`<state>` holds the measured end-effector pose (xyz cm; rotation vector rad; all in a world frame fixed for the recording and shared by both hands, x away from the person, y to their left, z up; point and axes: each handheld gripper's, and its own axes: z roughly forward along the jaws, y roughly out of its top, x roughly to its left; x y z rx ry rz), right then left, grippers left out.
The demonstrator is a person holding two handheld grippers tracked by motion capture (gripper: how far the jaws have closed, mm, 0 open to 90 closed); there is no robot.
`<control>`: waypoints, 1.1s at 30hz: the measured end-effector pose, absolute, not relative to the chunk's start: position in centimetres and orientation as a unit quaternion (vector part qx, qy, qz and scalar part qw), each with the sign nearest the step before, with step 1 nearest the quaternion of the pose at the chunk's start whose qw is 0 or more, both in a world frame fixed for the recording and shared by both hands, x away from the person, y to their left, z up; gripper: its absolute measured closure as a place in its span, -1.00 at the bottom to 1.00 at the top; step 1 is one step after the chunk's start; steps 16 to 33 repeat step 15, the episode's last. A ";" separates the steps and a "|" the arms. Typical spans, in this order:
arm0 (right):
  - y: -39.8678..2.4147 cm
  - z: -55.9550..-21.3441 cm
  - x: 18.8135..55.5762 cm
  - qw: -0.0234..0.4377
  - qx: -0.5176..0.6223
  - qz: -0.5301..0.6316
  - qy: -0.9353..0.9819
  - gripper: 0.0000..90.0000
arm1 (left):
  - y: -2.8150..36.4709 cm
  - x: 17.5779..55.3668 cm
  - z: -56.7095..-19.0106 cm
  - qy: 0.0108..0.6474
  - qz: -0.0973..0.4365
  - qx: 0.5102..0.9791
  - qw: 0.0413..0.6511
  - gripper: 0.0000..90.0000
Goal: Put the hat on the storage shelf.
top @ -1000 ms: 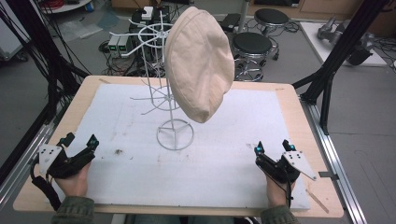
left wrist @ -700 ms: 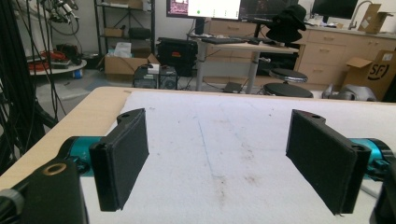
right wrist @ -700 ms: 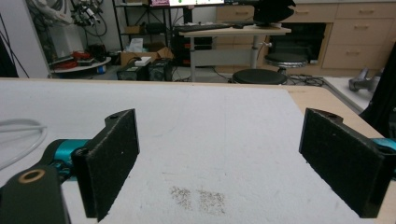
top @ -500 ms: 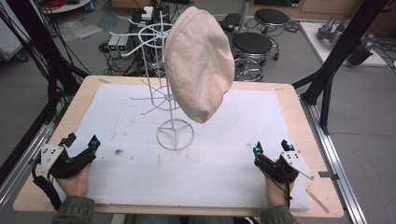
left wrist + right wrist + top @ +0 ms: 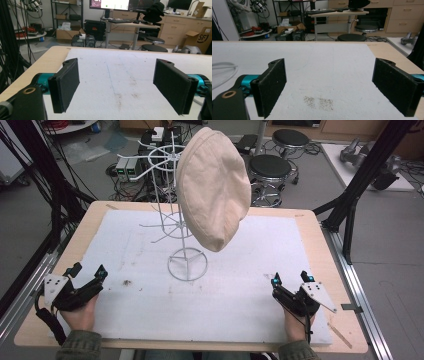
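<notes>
A cream flat cap (image 5: 214, 187) hangs on a white wire hat stand (image 5: 170, 215) at the middle of the worktop (image 5: 320, 250), on the stand's right side. The cap tilts steeply, its crown facing right and near; the exact prong it hangs from is hidden behind the fabric, so the hold cannot be told for certain. The stand's ring base (image 5: 187, 264) sits on the white mat (image 5: 230, 290) that covers most of the wooden top.

The left gripper (image 5: 86, 271) rests at the near left corner of the mat, held in the person's left hand (image 5: 80, 310), well apart from the stand. Its jaws stand wide apart with nothing between them, as the left gripper view shows over bare mat (image 5: 117, 82).

The right gripper (image 5: 290, 279) rests at the near right of the mat in the right hand (image 5: 295, 322), likewise well apart from the cap and stand. Its jaws are spread and empty; in the right gripper view a curve of the stand's white wire (image 5: 223, 71) lies at the far left, and a faint brownish stain (image 5: 319, 102) marks the mat between the jaws.
</notes>
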<state>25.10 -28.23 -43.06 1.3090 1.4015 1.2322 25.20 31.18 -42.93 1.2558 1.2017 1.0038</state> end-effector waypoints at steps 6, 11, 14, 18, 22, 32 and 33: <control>-28.2 -43.1 25.1 0.414 0.526 0.490 0.558 -0.75 | 31.2 25.2 -42.9 0.505 0.420 0.527 0.539 -0.53; -28.2 -43.1 25.0 0.415 0.524 0.494 0.556 -0.75 | 31.2 25.3 -43.0 0.505 0.420 0.527 0.538 -0.53; -28.2 -43.1 25.1 0.414 0.525 0.493 0.556 -0.75 | 31.2 25.2 -42.9 0.505 0.421 0.527 0.538 -0.53; -28.2 -43.1 25.1 0.413 0.525 0.493 0.558 -0.75 | 31.2 25.2 -42.9 0.505 0.421 0.527 0.538 -0.53; -28.2 -43.1 25.1 0.413 0.525 0.493 0.558 -0.75 | 31.2 25.2 -42.9 0.505 0.421 0.527 0.538 -0.53; -28.2 -43.1 25.1 0.413 0.525 0.493 0.558 -0.75 | 31.2 25.2 -42.9 0.505 0.421 0.527 0.538 -0.53; -28.2 -43.1 25.1 0.413 0.525 0.493 0.558 -0.75 | 31.2 25.2 -42.9 0.505 0.421 0.527 0.538 -0.53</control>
